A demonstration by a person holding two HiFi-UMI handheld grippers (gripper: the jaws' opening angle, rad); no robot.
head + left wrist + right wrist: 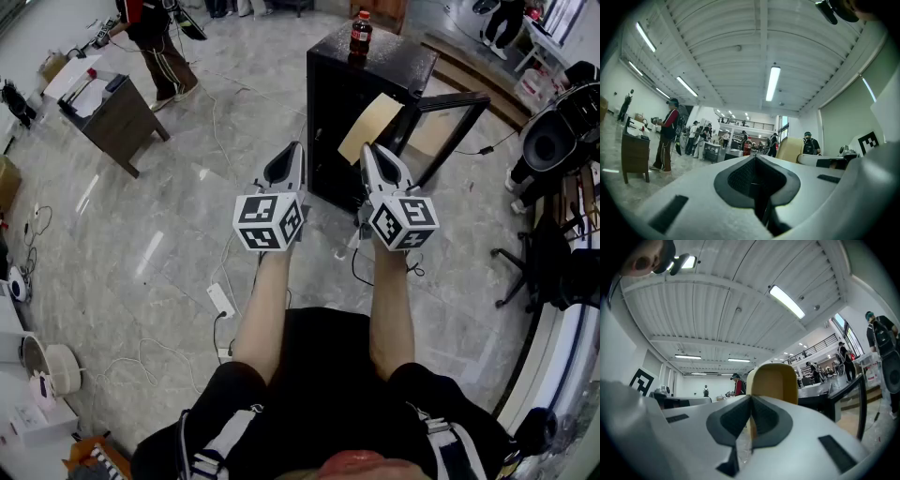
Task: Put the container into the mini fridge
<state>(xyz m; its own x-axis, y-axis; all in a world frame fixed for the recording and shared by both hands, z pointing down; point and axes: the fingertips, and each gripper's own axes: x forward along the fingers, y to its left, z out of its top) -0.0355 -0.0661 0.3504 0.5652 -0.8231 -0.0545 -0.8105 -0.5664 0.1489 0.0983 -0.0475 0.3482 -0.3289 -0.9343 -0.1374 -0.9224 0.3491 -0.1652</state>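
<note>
A tan, flat-sided container [370, 127] hangs in front of the black mini fridge [361, 84], and my right gripper [368, 152] is shut on its near edge. In the right gripper view the container [773, 380] rises just beyond the closed jaws of the right gripper [750, 401], with thin clear plastic pinched between them. The fridge's glass door [450, 122] is swung open to the right. A cola bottle [360, 33] stands on the fridge top. My left gripper [286, 155] is level with the right, shut and holding nothing, and the left gripper [754, 161] also shows shut in its own view.
A wooden desk [112, 117] stands at the far left with a person [155, 37] beyond it. A power strip [220, 300] and cables lie on the marble floor. Black office chairs [553, 141] crowd the right side. Several people stand in the distance.
</note>
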